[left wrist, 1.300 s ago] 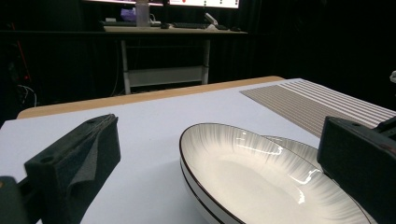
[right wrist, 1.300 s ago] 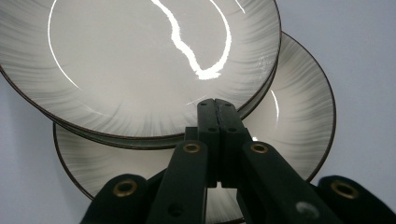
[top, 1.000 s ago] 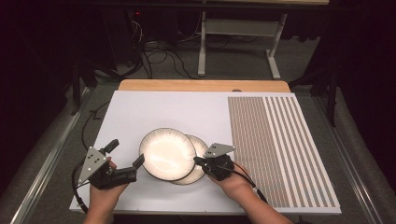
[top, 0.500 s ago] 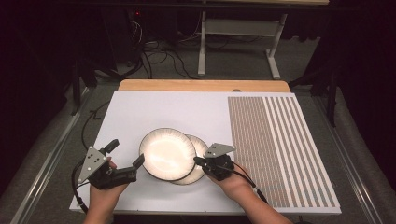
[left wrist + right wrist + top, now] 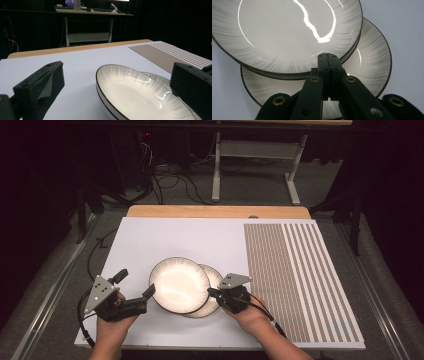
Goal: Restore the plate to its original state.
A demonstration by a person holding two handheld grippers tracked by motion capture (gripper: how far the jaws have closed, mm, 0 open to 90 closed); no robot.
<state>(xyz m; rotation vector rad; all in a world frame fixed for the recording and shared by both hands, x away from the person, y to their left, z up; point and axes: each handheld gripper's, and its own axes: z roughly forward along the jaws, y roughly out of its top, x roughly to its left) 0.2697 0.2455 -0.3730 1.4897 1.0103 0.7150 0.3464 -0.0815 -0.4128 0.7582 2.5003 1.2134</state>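
Observation:
A white plate with a dark rim point(image 5: 179, 285) lies near the table's front edge and overlaps a matching plate point(image 5: 216, 279) that sticks out to its right. My left gripper point(image 5: 135, 283) is open at the top plate's left edge, its jaws wide apart and holding nothing. In the left gripper view the top plate point(image 5: 135, 92) lies ahead between the spread jaws of the left gripper point(image 5: 117, 72). My right gripper point(image 5: 212, 293) is shut, its tips over the top plate's right rim. In the right gripper view the right gripper point(image 5: 328, 56) has its jaws pressed together over the top plate point(image 5: 287, 32) and the lower plate point(image 5: 372, 57).
The plates rest on a white board point(image 5: 165, 240) on a wooden table point(image 5: 215, 211). A brown-and-white striped panel point(image 5: 300, 275) takes up the board's right part. A desk frame point(image 5: 250, 165) and cables point(image 5: 165, 180) stand on the floor beyond the table.

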